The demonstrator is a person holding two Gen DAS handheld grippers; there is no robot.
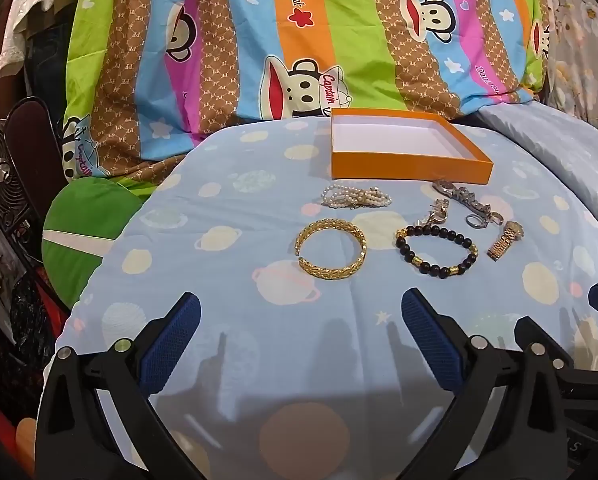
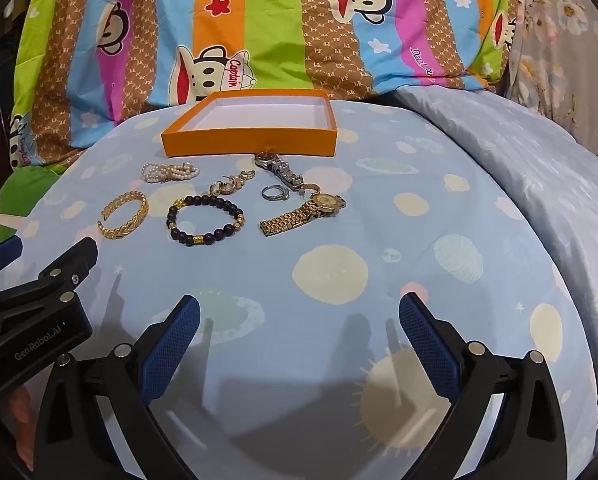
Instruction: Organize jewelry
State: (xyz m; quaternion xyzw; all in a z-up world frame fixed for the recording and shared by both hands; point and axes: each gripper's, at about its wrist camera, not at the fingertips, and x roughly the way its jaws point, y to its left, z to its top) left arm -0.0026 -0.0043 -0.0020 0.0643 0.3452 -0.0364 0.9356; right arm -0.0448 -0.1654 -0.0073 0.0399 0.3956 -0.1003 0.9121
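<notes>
My left gripper (image 1: 301, 312) and right gripper (image 2: 299, 314) both hover spread wide, holding nothing. Beyond them, in front of the orange box (image 2: 249, 143), lie the gold bangle (image 1: 331, 248), bead bracelet (image 2: 205, 219), gold watch (image 2: 303, 214), ring (image 2: 273, 193) and pearls (image 1: 357, 196).

Monkey-print striped quilt (image 1: 299, 40) behind planet-print sheet (image 1: 227, 240).

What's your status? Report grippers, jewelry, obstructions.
Left gripper open, right gripper open, both holding nothing. Orange box empty; gold bangle, bead bracelet, gold watch on the bedsheet. Path unobstructed.
</notes>
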